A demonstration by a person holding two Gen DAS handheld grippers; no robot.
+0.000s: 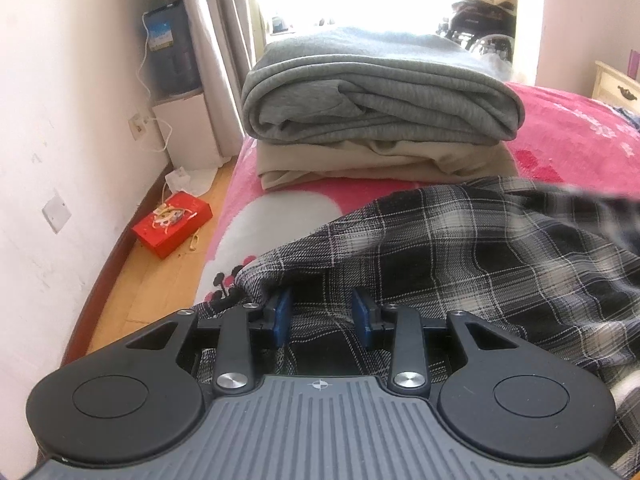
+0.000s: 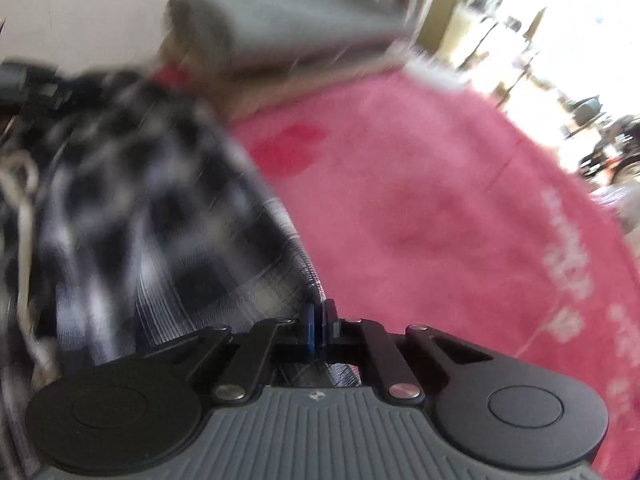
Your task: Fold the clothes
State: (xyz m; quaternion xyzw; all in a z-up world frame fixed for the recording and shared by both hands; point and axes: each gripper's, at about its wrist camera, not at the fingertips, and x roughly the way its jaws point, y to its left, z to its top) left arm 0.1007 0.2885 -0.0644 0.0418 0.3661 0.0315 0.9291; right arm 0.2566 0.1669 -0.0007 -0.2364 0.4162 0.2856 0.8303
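Observation:
A black-and-white plaid garment lies rumpled on the pink bed cover. My left gripper is open, its blue pads apart just above the plaid cloth near its left edge. In the blurred right wrist view, my right gripper is shut on an edge of the plaid garment, with the pink cover to its right. A folded grey garment sits on a folded beige one behind the plaid cloth; the stack also shows blurred in the right wrist view.
The bed's left edge drops to a wooden floor with a red box by the white wall. A water dispenser and curtains stand at the back left. A cream drawer unit is at the far right.

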